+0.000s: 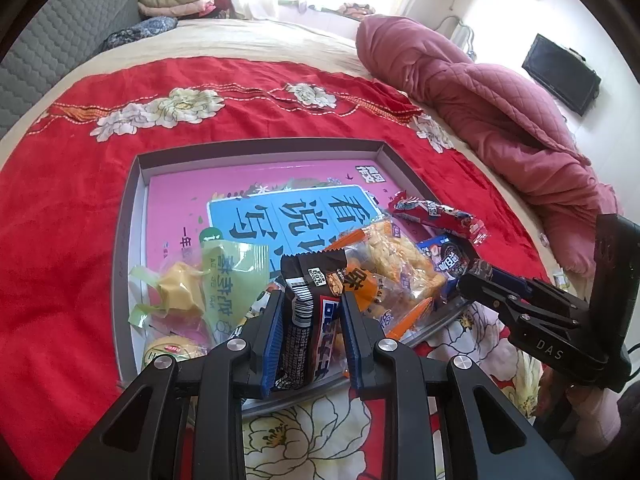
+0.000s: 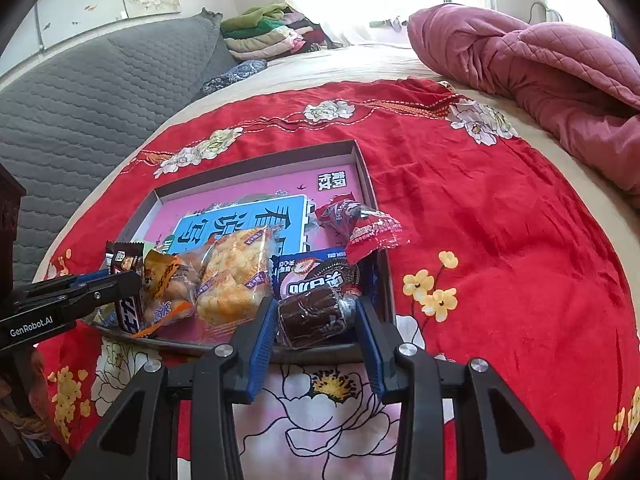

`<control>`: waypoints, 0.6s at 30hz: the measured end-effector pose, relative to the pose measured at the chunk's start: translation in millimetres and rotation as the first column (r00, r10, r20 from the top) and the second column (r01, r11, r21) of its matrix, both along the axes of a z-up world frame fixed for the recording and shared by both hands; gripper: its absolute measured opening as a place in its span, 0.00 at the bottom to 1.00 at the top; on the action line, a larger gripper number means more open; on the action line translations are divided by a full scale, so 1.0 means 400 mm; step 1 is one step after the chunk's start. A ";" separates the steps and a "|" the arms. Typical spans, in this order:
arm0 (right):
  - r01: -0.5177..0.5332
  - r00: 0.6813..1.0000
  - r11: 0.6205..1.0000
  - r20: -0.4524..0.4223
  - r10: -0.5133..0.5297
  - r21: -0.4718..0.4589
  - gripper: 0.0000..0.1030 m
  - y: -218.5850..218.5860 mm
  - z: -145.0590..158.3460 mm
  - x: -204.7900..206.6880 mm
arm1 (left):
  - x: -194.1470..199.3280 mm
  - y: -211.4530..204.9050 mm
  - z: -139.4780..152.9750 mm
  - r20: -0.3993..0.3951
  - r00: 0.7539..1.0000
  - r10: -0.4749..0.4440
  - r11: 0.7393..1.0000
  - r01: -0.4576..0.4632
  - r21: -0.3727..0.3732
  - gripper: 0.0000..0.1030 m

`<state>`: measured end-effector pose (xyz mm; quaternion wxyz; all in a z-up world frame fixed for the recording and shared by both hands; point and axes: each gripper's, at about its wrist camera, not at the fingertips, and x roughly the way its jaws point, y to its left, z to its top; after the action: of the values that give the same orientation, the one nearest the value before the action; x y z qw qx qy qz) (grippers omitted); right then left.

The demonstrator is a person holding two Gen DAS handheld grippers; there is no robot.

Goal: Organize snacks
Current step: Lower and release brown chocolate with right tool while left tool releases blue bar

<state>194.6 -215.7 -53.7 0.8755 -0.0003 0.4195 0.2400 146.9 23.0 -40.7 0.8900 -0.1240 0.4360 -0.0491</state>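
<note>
A grey shallow box (image 1: 256, 148) with a pink book lining it lies on the red bedspread and holds several snacks. My left gripper (image 1: 310, 304) is shut on a dark brown chocolate bar (image 1: 308, 300), held upright over the box's near edge. It also shows in the right wrist view (image 2: 128, 280). My right gripper (image 2: 316, 312) is shut on a clear-wrapped chocolate cake (image 2: 314, 316) at the box's near right corner. In the box lie a puffed rice cracker pack (image 2: 236, 280), an orange pack (image 1: 368, 292), a blue cookie pack (image 2: 316, 272), a red wrapper (image 2: 360, 224) and a green pouch (image 1: 228, 280).
A rumpled pink quilt (image 1: 500, 112) lies at the far right of the bed. A grey quilted headboard (image 2: 100, 88) and folded clothes (image 2: 272, 32) are at the back. Red floral bedspread (image 2: 500, 220) surrounds the box.
</note>
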 end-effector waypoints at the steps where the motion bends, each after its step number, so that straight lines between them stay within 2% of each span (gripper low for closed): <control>1: 0.001 1.000 1.000 -0.001 -0.001 0.003 0.39 -0.001 0.000 0.000 | 0.000 0.000 0.000 -0.001 1.000 0.000 1.000 0.000 -0.002 0.27; 18: 0.009 1.000 1.000 0.010 -0.009 -0.014 0.43 -0.004 0.008 -0.006 | -0.005 0.007 0.002 -0.007 1.000 0.011 1.000 -0.011 -0.027 0.28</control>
<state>192.4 -217.5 -50.7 0.8786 -0.0058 0.4168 0.2331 145.0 25.7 -39.8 0.8869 -0.1387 0.4378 -0.0497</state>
